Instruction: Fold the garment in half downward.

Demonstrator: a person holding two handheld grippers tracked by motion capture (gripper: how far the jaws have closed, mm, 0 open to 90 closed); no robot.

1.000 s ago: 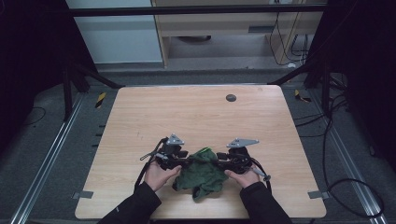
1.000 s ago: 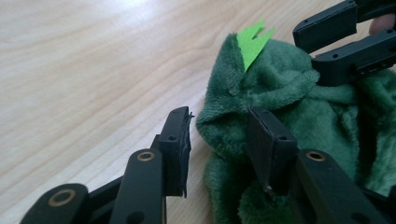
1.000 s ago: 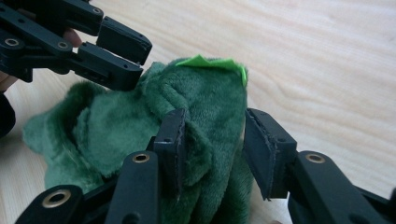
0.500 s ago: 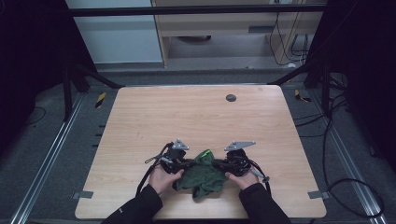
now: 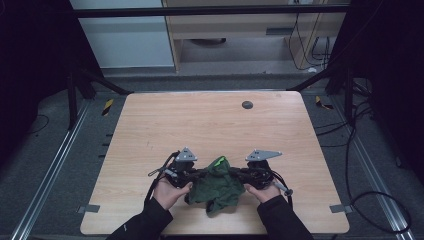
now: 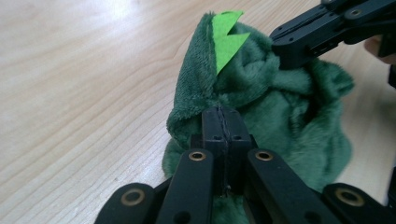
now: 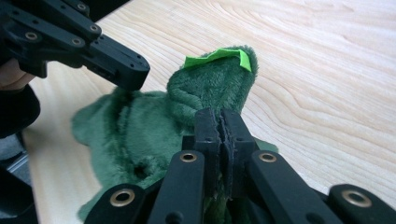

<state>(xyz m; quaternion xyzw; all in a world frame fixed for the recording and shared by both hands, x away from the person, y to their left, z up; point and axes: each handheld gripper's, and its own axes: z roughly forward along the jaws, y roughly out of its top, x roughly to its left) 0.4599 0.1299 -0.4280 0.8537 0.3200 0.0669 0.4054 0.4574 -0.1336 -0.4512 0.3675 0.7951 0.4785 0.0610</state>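
Green plush, a small fleecy garment (image 5: 216,184) with a bright lime felt trim (image 5: 218,162), sits bunched near the front edge of the wooden tabletop (image 5: 210,125), between the two grippers. The left gripper (image 5: 192,173) has just been closing, and in the left gripper view its jaws stand pressed together on a fold of the fleece (image 6: 261,116). The right gripper (image 5: 239,173) has also just been closing; the right gripper view shows its jaws pinched tight on the opposite side of the fabric (image 7: 154,126).

From the high view both hands are seen, the left hand (image 5: 170,189) and the right hand (image 5: 265,190), along with a small dark round disc (image 5: 247,104) far up the tabletop. Each gripper view brings out what the high view blurs: the jagged cut of the lime felt (image 6: 226,39), a peaked fold standing up off the wood (image 7: 219,79), and the other gripper's black jaw touching the plush from the far side.
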